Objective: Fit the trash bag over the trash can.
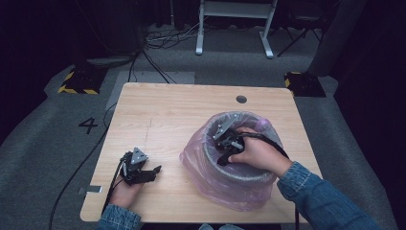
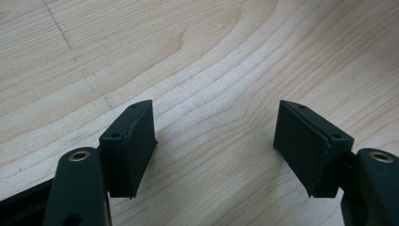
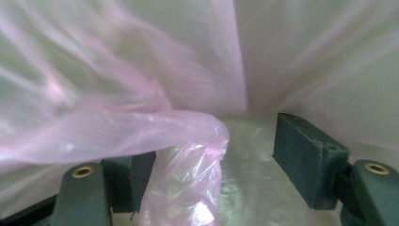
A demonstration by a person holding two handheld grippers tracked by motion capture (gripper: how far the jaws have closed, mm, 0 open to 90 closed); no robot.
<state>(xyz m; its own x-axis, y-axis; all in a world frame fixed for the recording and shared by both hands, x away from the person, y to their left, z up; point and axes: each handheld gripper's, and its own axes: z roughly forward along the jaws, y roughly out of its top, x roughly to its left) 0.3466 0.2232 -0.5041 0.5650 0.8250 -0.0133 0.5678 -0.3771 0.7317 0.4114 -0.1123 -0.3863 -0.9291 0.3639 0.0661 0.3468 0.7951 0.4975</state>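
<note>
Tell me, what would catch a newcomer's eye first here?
A round bin lined with a pink plastic bag stands on the right of the wooden table, and the right gripper reaches down inside it. The left gripper rests open near the table's front left.

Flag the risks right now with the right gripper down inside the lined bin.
1. A fold of the pink bag liner lies between the open jaws of the right gripper; lifting out could drag it back up.
2. The liner's overhang outside the bin is loose and bunched, so a tug might slip it off the rim.
3. The left gripper rests open on the table, apart from the bin, so nothing steadies it.
</note>
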